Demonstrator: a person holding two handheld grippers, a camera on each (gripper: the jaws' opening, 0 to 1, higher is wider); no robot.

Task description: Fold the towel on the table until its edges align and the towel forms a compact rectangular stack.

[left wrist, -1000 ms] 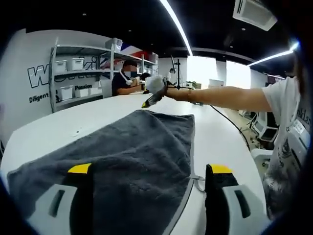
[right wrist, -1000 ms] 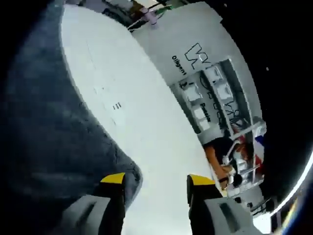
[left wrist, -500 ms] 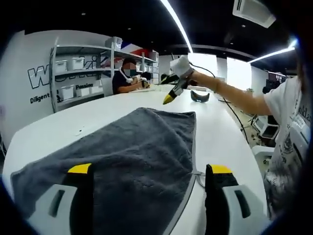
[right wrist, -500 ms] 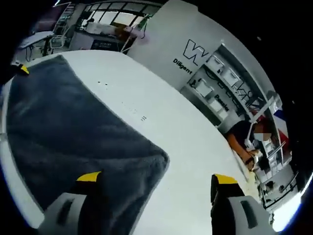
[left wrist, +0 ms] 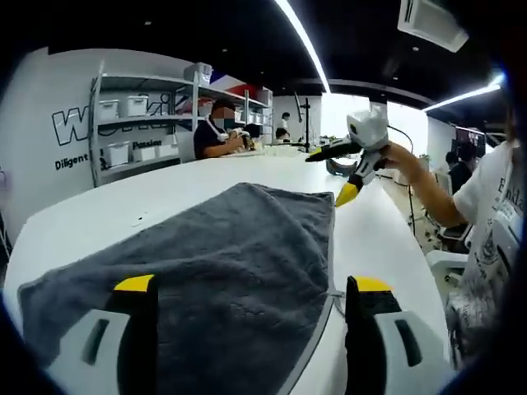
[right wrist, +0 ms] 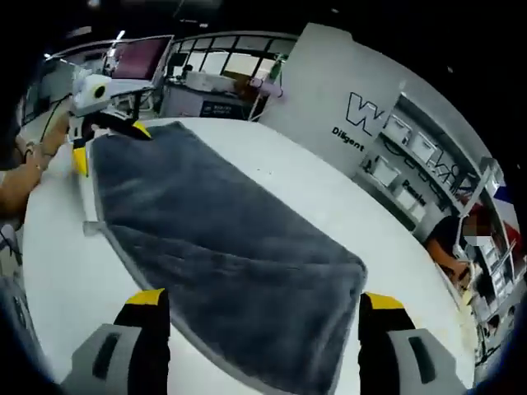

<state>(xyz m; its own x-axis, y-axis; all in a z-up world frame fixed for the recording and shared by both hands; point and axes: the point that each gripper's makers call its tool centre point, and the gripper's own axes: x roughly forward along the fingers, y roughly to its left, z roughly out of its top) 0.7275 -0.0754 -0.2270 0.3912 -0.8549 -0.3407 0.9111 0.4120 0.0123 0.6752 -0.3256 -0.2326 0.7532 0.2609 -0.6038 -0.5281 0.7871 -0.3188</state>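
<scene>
Lying flat on the white table [left wrist: 375, 239], grey towel [left wrist: 222, 255]; both hand-held grippers [left wrist: 251, 284] [right wrist: 259, 298] wide, empty.

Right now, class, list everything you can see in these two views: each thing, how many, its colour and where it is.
towel: one, dark grey, spread flat on the table
table: one, white, long, under the towel
shelf unit: one, pale metal, against the wall, holding white bins
wall lettering: black on white wall
ceiling lights: white strips overhead
seated person: one, dark top, at the far end of the table
left gripper: grey with yellow tips, open, at the towel's near edge
right gripper: grey with yellow tips, open, raised over the towel's far end
</scene>
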